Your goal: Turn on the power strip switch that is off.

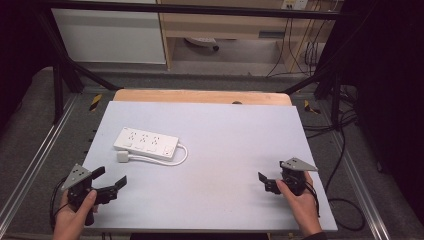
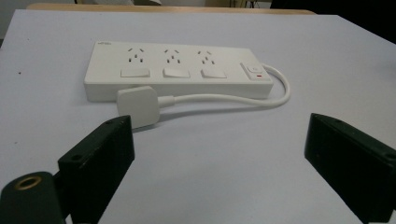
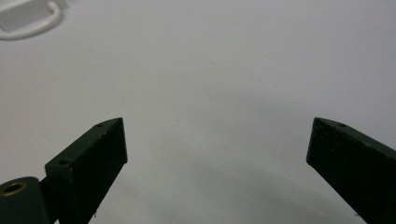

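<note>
A white power strip (image 1: pixel 146 144) with three sockets and switches lies on the left half of the grey table (image 1: pixel 230 135). Its short cord (image 1: pixel 183 154) loops round to a white plug (image 1: pixel 123 157) lying in front of it. My left gripper (image 1: pixel 111 176) is held near the table's front left corner, open and empty, pointing toward the strip. In the left gripper view the strip (image 2: pixel 177 70) and plug (image 2: pixel 139 106) lie ahead of the open left gripper (image 2: pixel 219 140). My right gripper (image 1: pixel 272 176) hovers at the front right, open and empty. Bare table lies between the jaws of the right gripper (image 3: pixel 217 144).
A wooden strip (image 1: pixel 200 96) runs along the table's far edge. A black metal frame (image 1: pixel 60 85) surrounds the table. Loose cables (image 1: pixel 345 150) lie on the floor at the right. A corner of the cord loop (image 3: pixel 32 23) sits at the right gripper view's top left.
</note>
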Action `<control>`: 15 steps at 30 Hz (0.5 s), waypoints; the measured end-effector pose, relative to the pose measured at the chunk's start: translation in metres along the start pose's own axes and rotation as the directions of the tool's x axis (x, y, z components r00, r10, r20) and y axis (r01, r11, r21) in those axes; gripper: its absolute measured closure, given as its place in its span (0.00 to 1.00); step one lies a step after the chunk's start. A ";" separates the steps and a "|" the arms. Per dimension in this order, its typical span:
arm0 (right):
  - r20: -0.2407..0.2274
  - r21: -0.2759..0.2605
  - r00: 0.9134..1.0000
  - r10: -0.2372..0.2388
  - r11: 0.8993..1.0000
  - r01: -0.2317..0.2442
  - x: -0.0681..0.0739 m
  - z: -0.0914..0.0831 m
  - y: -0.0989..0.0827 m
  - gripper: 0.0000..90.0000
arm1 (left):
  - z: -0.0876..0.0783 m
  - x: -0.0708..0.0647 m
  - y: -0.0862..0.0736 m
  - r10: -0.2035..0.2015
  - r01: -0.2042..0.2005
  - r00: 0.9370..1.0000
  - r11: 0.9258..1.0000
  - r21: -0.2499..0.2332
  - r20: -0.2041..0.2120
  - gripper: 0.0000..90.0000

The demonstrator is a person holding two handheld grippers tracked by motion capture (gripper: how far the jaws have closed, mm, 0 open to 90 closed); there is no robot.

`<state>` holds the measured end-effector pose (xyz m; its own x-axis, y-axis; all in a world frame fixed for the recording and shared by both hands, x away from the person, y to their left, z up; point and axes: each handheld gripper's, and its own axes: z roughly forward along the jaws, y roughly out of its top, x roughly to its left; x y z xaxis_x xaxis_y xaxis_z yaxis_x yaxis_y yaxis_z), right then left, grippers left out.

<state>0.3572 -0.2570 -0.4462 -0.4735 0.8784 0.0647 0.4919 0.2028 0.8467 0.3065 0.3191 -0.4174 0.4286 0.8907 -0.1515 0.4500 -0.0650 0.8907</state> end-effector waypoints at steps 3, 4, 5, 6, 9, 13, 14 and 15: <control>-0.005 -0.018 1.000 -0.024 1.000 0.024 0.003 -0.001 0.001 0.06 | 0.000 -0.002 0.000 0.011 -0.011 1.000 1.000 0.006 0.002 0.10; -0.008 -0.017 0.999 -0.032 0.999 0.031 0.004 -0.001 0.000 0.06 | 0.001 -0.002 0.000 0.008 -0.008 1.000 1.000 0.006 0.006 0.10; -0.009 -0.012 0.999 -0.034 0.999 0.034 0.005 0.000 0.000 0.06 | 0.001 -0.002 -0.001 0.008 -0.008 1.000 1.000 0.007 0.009 0.09; -0.018 0.000 0.999 -0.033 0.999 0.033 0.007 0.001 0.000 0.06 | 0.002 -0.002 -0.001 0.008 -0.008 1.000 1.000 0.010 0.008 0.09; -0.025 0.016 0.999 -0.025 1.000 0.025 0.007 0.002 0.001 0.06 | 0.003 -0.003 -0.001 0.009 -0.009 1.000 1.000 0.013 0.006 0.09; -0.018 -0.007 1.000 -0.010 1.000 0.010 0.006 -0.001 0.002 0.06 | 0.005 -0.003 -0.001 0.005 -0.005 1.000 1.000 0.012 0.001 0.09; -0.016 -0.015 1.000 -0.004 1.000 0.004 0.005 -0.002 0.003 0.06 | 0.005 -0.003 -0.001 0.003 -0.003 1.000 1.000 0.012 0.000 0.09; -0.011 -0.025 1.000 -0.004 1.000 0.004 0.004 -0.003 0.003 0.06 | 0.006 -0.003 -0.001 0.004 -0.004 1.000 1.000 0.014 -0.004 0.09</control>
<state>0.3547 -0.2537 -0.4420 -0.4833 0.8729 0.0668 0.4719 0.1955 0.8597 0.3092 0.3141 -0.4204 0.4277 0.8920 -0.1463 0.4592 -0.0750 0.8851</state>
